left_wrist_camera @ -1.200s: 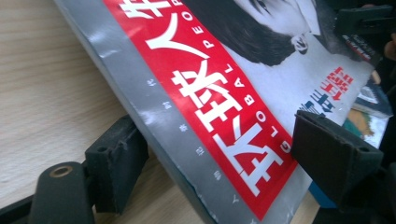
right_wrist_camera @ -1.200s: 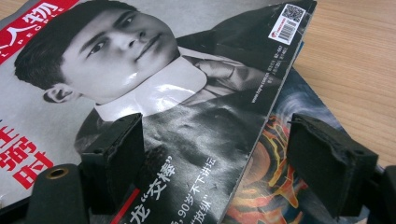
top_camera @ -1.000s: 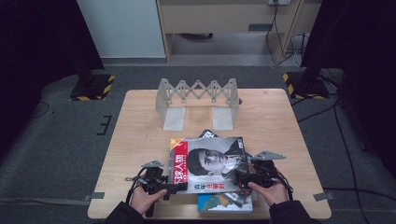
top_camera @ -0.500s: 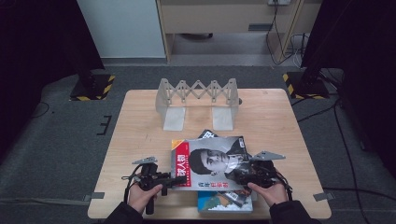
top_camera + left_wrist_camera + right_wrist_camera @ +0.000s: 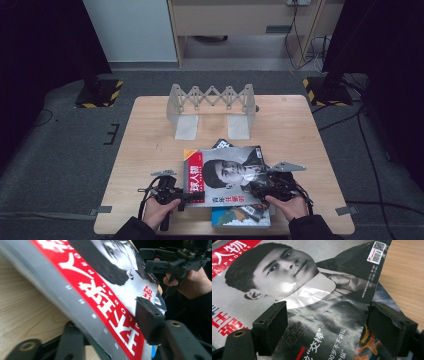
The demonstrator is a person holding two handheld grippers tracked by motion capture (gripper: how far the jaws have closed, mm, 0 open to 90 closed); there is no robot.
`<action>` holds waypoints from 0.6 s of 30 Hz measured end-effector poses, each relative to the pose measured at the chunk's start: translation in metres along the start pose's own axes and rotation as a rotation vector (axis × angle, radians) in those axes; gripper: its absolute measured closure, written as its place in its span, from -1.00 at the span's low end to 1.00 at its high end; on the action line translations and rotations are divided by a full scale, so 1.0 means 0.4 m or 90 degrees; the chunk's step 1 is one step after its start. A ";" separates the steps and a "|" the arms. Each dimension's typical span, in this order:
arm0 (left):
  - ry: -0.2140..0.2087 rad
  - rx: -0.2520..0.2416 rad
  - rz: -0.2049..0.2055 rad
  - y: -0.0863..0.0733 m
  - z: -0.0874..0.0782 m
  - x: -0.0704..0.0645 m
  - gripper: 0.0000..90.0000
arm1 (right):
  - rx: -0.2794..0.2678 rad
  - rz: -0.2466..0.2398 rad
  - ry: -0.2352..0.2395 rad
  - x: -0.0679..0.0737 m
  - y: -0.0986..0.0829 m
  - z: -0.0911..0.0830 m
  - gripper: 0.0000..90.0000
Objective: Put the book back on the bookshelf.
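Work in hand: lifting the top magazine (image 5: 226, 172) off a small stack near the front edge of the counter (image 5: 150, 135); judged from the tilt, the pick-up is under way.
Left hand-held gripper (image 5: 182, 197): clamped on the magazine's red spine edge — the left gripper view shows one jaw under the spine and one pad on the cover (image 5: 110, 310), the paper bowed between them.
Right hand-held gripper (image 5: 260, 187): jaws spread wide over the cover's lower right part; in the right gripper view the pads (image 5: 272, 322) stand apart with the page lying between them, gripping nothing.
What has changed: compared with a second ago the magazine sits slightly rotated and its spine side looks raised off the counter; the left side seems to carry it now — so the right one probably needs to close next.
Underneath: a second magazine (image 5: 240, 216) with a colourful cover shows below the lifted one, flat on the counter.
Farther back: a grey folding rack (image 5: 212, 107) stands well apart, likely the destination.
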State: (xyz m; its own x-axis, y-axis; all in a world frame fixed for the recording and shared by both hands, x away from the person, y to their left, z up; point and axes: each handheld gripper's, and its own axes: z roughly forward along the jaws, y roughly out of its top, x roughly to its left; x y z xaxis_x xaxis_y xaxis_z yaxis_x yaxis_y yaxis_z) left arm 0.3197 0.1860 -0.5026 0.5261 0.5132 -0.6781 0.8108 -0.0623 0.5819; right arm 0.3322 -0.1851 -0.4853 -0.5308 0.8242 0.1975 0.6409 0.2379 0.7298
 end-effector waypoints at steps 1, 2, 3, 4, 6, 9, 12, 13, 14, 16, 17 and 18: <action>-0.002 -0.007 -0.006 0.003 -0.005 -0.001 0.44 | -0.001 0.003 0.002 -0.001 0.001 0.001 -0.64; 0.000 -0.011 -0.008 0.007 -0.011 -0.002 0.44 | -0.001 0.003 0.002 -0.001 0.001 0.001 -0.64; -0.003 -0.018 -0.017 0.012 -0.018 -0.003 0.57 | -0.002 0.003 0.003 -0.001 0.001 0.001 -0.65; -0.002 -0.016 -0.021 0.014 -0.020 -0.005 0.60 | -0.003 0.005 0.004 -0.001 0.001 0.001 -0.65; 0.000 -0.013 -0.025 0.016 -0.021 -0.006 0.63 | -0.003 0.006 0.004 -0.001 0.001 0.001 -0.65; -0.004 -0.010 -0.045 0.025 -0.025 -0.007 0.71 | -0.006 0.011 0.009 -0.004 0.003 0.000 -0.65; -0.003 -0.012 -0.051 0.030 -0.029 -0.006 0.75 | -0.008 0.021 0.014 -0.007 0.005 -0.001 -0.68; -0.003 -0.016 -0.059 0.033 -0.031 -0.006 0.76 | -0.013 0.021 0.010 -0.013 0.006 -0.001 -0.70; -0.003 -0.020 -0.059 0.037 -0.034 -0.005 0.76 | -0.013 0.021 0.010 -0.013 0.006 -0.001 -0.70; 0.002 -0.030 -0.061 0.045 -0.043 -0.005 0.78 | -0.020 0.022 0.002 -0.019 0.008 -0.005 -0.72; 0.003 -0.034 -0.063 0.049 -0.047 -0.005 0.81 | -0.028 0.025 -0.008 -0.028 0.009 -0.011 -0.73; 0.005 -0.038 -0.062 0.053 -0.051 -0.005 0.81 | -0.028 0.025 -0.008 -0.028 0.009 -0.011 -0.73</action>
State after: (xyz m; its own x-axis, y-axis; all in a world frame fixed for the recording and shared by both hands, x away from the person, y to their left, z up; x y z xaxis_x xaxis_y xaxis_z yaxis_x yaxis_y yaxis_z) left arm 0.3308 0.2011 -0.4799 0.4434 0.5205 -0.7297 0.8414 0.0390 0.5390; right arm 0.3378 -0.1956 -0.4821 -0.4989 0.8387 0.2184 0.6359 0.1830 0.7497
